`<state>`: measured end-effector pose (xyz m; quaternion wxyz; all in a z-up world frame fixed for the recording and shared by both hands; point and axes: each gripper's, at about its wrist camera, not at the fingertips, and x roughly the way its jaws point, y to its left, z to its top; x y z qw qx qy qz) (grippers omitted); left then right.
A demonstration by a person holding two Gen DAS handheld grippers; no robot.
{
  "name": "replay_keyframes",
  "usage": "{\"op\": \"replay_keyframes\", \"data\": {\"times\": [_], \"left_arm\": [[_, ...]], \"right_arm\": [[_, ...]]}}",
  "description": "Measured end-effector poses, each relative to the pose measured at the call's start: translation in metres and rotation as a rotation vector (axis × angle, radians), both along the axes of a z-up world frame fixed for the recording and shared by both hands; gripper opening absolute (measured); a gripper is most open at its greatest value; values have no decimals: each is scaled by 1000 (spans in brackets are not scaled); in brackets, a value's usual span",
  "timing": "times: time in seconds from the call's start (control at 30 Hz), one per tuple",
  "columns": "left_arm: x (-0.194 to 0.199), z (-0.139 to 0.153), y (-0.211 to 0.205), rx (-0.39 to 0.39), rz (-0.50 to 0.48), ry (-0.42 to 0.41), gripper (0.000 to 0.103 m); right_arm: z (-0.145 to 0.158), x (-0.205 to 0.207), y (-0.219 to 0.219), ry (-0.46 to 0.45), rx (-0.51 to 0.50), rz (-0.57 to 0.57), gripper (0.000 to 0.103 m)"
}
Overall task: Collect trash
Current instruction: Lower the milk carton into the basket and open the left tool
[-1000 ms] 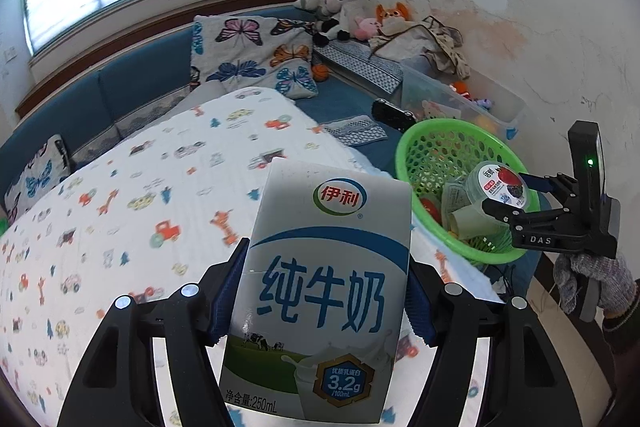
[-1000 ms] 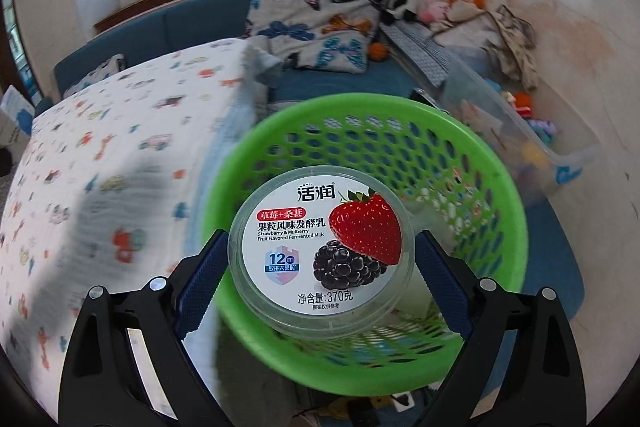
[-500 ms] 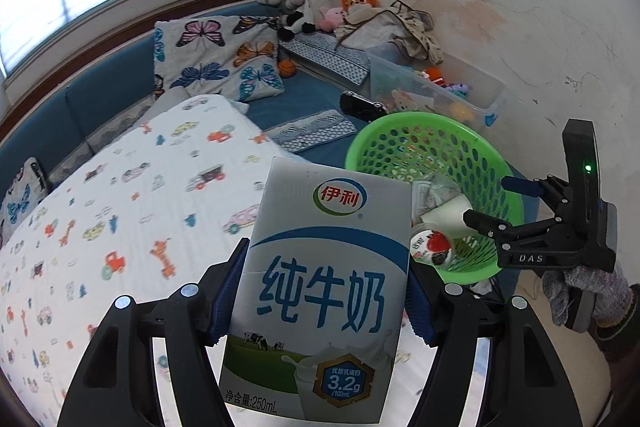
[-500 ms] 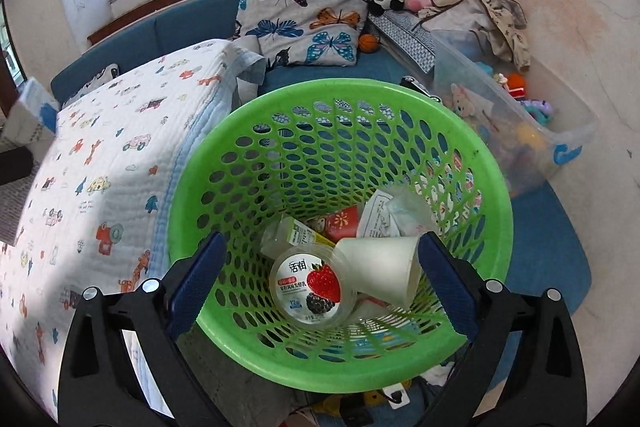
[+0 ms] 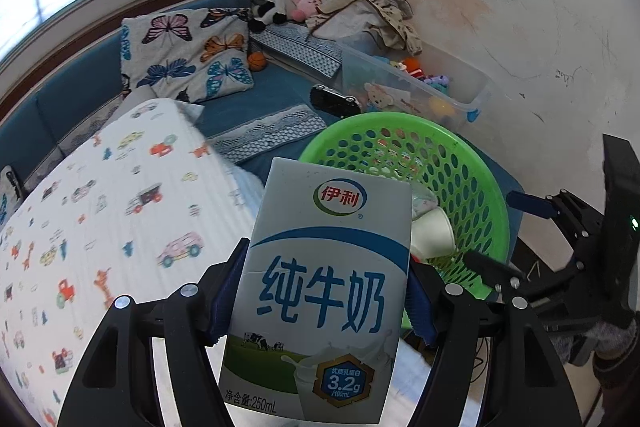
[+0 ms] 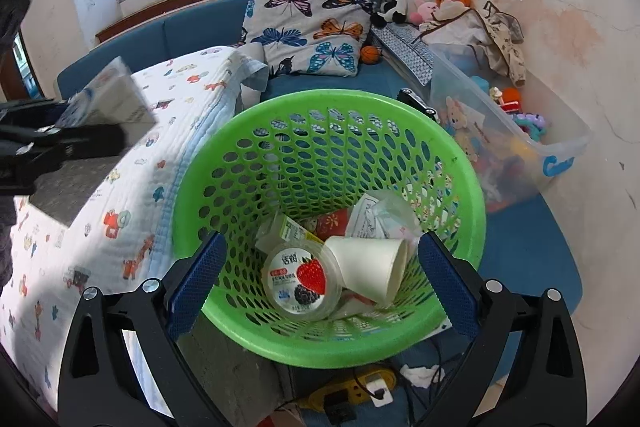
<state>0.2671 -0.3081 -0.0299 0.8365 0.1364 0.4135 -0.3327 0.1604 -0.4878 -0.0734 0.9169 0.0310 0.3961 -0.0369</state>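
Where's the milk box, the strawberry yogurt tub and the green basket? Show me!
milk box (image 5: 324, 291), left wrist view, front label.
yogurt tub (image 6: 301, 279), right wrist view, lid.
basket (image 6: 320, 98), right wrist view, far rim.

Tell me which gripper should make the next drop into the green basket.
Left. The left gripper is shut on the milk carton beside the green basket; the right gripper hangs open and empty above it.

Both wrist cameras look downward from close by, sharing the green basket (image 5: 404, 131).
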Motion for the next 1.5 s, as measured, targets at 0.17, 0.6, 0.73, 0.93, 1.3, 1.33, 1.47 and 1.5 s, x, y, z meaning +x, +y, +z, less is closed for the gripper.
{"op": "replay_keyframes", "data": {"times": [0.17, 0.6, 0.73, 0.93, 1.3, 1.33, 1.47, 1.5], "left_arm": [[3, -8, -26, 21, -33, 18, 66], [10, -30, -60, 34, -63, 57, 72], [11, -31, -55, 15, -59, 68, 77], [6, -21, -33, -16, -30, 60, 77], [-25, 15, 40, -75, 59, -29, 86], [-29, 18, 48, -77, 66, -38, 88], [-43, 25, 76, -78, 104, -65, 90], [-48, 27, 86, -85, 117, -70, 91]], "right_arm": [[-4, -11, -4, 6, -13, -14, 96], [-13, -19, 0, 29, -18, -11, 96], [-13, -20, 1, 29, -14, -7, 96], [-10, -24, 12, 14, -3, 5, 96], [8, -45, 49, -29, 10, 14, 96], [11, -48, 54, -36, 9, 14, 96], [19, -58, 68, -52, 33, 15, 97], [21, -60, 72, -58, 35, 15, 97]]}}
